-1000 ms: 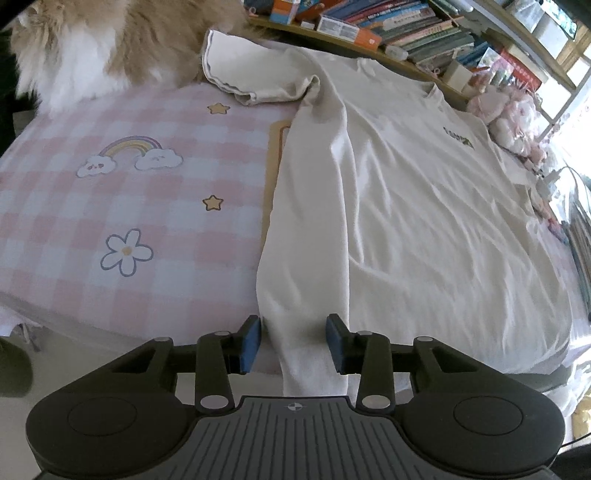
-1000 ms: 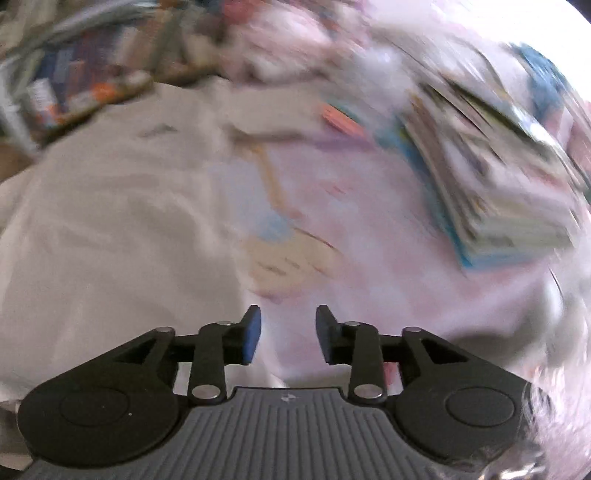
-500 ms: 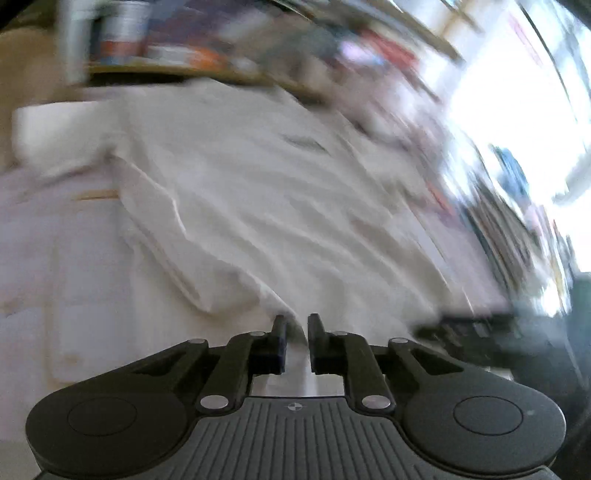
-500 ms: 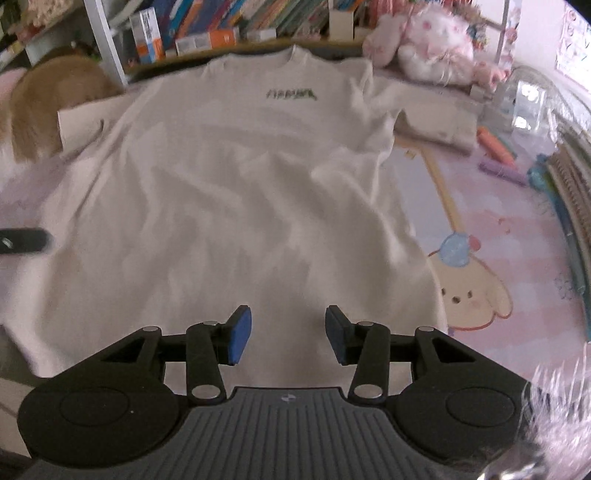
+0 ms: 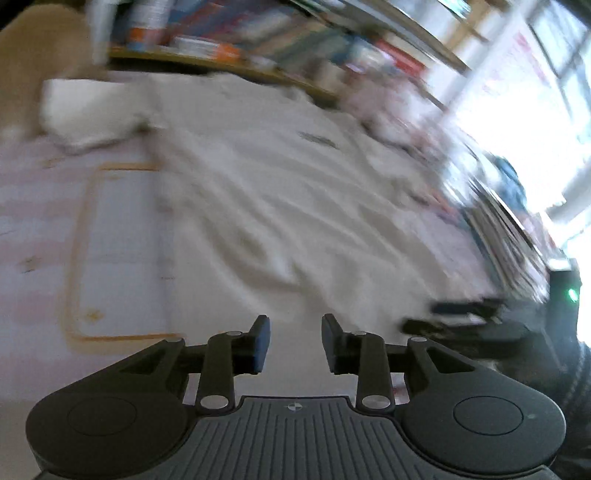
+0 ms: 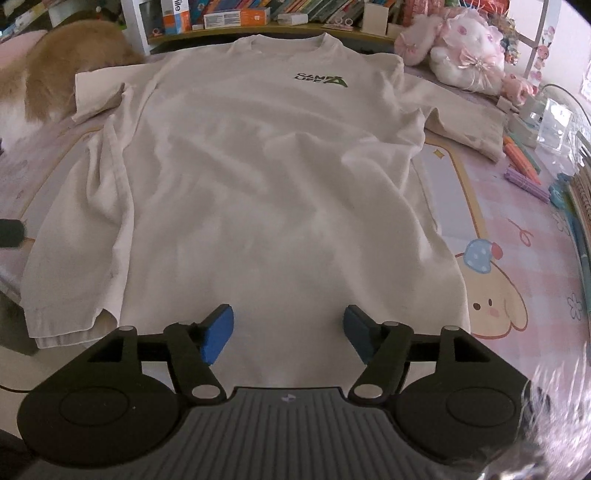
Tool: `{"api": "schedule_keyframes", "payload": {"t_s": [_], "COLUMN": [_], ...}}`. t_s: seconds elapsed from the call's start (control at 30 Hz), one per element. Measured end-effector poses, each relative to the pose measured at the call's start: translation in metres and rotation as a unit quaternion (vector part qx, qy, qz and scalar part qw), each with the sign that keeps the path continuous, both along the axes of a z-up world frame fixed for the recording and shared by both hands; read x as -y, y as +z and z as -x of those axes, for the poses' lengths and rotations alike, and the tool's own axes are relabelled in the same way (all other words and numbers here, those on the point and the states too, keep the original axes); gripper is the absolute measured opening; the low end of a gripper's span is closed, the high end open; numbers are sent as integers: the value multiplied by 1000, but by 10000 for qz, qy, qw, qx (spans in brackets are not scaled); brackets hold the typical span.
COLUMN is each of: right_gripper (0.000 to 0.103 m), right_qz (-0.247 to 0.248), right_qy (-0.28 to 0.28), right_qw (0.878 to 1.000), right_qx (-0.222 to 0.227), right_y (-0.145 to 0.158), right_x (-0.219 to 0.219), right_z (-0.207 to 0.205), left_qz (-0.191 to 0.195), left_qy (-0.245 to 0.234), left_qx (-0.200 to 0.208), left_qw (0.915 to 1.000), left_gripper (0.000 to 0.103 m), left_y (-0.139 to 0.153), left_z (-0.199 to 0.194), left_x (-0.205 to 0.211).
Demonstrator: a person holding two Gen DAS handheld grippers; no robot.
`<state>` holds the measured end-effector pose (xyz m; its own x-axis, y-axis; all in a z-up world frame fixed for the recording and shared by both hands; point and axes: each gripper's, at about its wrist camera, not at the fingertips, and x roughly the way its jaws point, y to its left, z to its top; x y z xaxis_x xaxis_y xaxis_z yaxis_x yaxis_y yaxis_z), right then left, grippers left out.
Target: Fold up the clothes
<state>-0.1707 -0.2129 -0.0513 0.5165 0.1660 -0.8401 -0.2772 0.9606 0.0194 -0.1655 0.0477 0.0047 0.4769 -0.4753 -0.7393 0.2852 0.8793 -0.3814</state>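
Observation:
A cream T-shirt (image 6: 258, 177) with a green chest logo lies spread face up on a pink checked mat (image 6: 517, 266); its left side edge is folded in a little. My right gripper (image 6: 288, 328) is open and empty over the middle of the shirt's bottom hem. In the blurred left wrist view the shirt (image 5: 258, 206) fills the middle. My left gripper (image 5: 293, 338) is open and empty above the shirt's lower left part. The other gripper (image 5: 465, 317) shows at the right of that view.
A furry tan cat (image 6: 70, 62) lies at the back left beside the sleeve. A bookshelf (image 6: 236, 14) runs along the back. Pink plush toys (image 6: 461, 55) sit at the back right. Pens (image 6: 524, 166) and books (image 6: 580, 206) line the right edge.
My left gripper shut near the shirt's left edge, swung right, and has opened again. My right gripper opened wider and settled over the hem. The left edge now lies folded inward.

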Motion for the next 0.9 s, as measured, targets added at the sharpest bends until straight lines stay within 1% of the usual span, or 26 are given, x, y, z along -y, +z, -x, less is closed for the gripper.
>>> {"api": "schedule_keyframes", "payload": {"t_s": [0.07,0.13,0.17,0.2,0.33,0.37,0.43,0.63,0.7,0.73,0.77,0.8,0.83,0.87,0.9], "right_gripper": [66,66,66,66,66,66,67,67,68,68,68,68,68,68,68], "right_qz": [-10,-20,-18,-16,-26,-33,-40,-24,-24,-26,-29,-32,-36,-39,-41], "right_qy": [6,11,14,16,57,77,117,182,199,205,212,217,217,217,217], "right_qw": [10000,10000,10000,10000,10000,9999,9999,9998,9998,9997,9997,9997,9997,9997,9997], "right_qx": [21,38,39,39,59,72,91,89,93,98,102,106,111,117,122], "right_y": [-1,-1,-1,-1,-1,-1,-1,-1,-1,-1,-1,-2,-2,-2,-2], "right_x": [0,1,1,0,1,2,2,2,2,2,2,2,2,2,2], "right_z": [1,2,2,2,3,4,5,4,4,4,4,4,5,5,5], "left_qz": [-266,-495,-572,-602,-563,-557,-589,-862,-914,-905,-854,-767,-640,-490,-318], "left_qy": [-402,-623,-637,-600,-331,-279,-234,-329,-350,-325,-260,-156,-33,93,223], "left_qx": [-51,-127,-205,-296,-655,-682,-629,-420,-339,-315,-310,-341,-418,-517,-624], "left_qw": [9988,9967,9961,9959,9957,9957,9960,9948,9946,9949,9955,9963,9971,9974,9973], "left_gripper": [32,33,38,39,39,39,39,38,35,32,25,20,9,4,4], "left_y": [-4,-8,-10,-13,-24,-26,-26,-27,-27,-27,-28,-29,-31,-33,-35], "left_z": [-6,-15,-19,-24,-39,-41,-39,-35,-32,-31,-31,-31,-33,-34,-35], "left_x": [26,47,54,59,65,65,66,78,79,78,75,70,63,55,46]}}
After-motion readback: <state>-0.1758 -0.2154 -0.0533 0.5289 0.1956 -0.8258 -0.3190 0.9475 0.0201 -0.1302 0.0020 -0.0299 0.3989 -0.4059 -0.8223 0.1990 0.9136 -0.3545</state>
